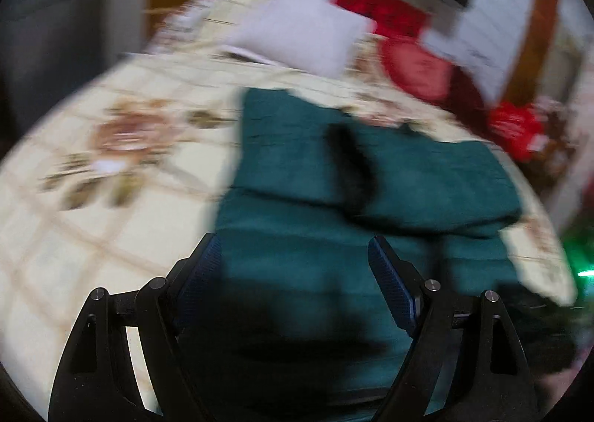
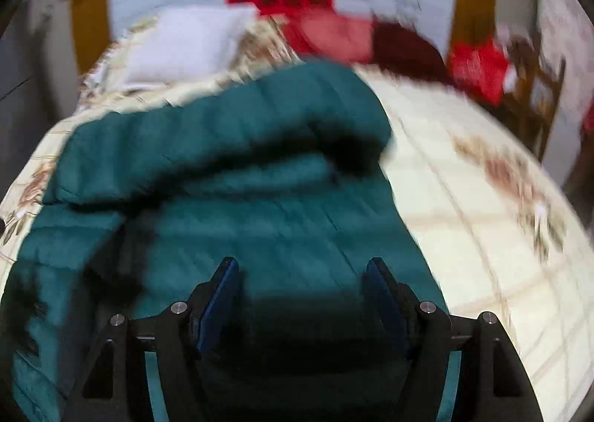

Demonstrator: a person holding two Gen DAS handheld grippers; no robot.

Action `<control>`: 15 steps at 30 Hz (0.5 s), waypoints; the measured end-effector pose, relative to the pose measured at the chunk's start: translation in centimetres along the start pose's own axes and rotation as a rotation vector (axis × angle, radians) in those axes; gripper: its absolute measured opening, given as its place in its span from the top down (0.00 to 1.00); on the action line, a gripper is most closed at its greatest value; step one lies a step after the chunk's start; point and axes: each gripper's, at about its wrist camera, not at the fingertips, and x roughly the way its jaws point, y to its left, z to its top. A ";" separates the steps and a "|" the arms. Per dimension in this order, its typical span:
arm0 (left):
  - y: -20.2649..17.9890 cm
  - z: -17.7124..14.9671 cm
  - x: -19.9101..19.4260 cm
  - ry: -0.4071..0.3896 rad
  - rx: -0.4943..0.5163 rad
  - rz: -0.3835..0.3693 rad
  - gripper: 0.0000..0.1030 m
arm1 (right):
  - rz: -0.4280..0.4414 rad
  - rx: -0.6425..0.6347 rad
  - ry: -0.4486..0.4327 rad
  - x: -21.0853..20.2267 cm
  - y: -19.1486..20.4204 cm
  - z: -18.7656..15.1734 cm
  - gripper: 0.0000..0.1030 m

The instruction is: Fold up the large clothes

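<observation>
A teal padded coat (image 1: 289,147) lies on a bed with a cream flowered quilt (image 1: 111,199). Its sides are folded in over the body, with a dark band (image 1: 352,165) between the folded parts. My left gripper (image 1: 293,242) hovers over the coat's near end, open, with nothing between its blue pads. In the right wrist view the same coat (image 2: 260,214) fills the middle, a thick fold (image 2: 241,125) lying across its far part. My right gripper (image 2: 302,262) is above the coat, open and holding nothing. Both views are blurred by motion.
A white pillow (image 1: 297,35) (image 2: 185,43) and red cushions (image 1: 415,65) (image 2: 334,35) lie at the head of the bed. Bare quilt (image 2: 464,199) stretches to the coat's right in the right wrist view. A wooden chair (image 2: 534,87) stands beside the bed.
</observation>
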 end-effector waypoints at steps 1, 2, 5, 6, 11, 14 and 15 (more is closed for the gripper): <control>-1.1 0.6 0.4 0.002 0.017 -0.058 0.21 | 0.019 0.014 0.011 0.2 -0.5 -0.1 0.33; -2.0 1.0 0.8 -0.005 0.034 -0.098 0.21 | 0.046 0.031 0.010 0.2 -1.0 0.0 0.33; -3.9 2.4 2.3 -0.013 0.051 -0.187 0.21 | 0.082 0.035 0.005 0.3 -1.7 -0.1 0.31; -4.4 2.9 3.3 0.007 0.045 -0.190 0.21 | 0.093 0.035 0.004 0.3 -1.8 -0.2 0.31; -6.8 3.5 6.2 0.062 0.095 -0.139 0.49 | 0.138 0.047 0.015 0.2 -2.6 -0.4 0.29; -7.1 3.3 7.6 0.096 0.096 -0.058 0.93 | 0.170 0.056 0.022 0.1 -3.2 -0.8 0.28; -6.9 3.4 7.5 0.091 0.084 -0.047 0.93 | 0.179 0.060 0.023 0.1 -3.4 -0.9 0.28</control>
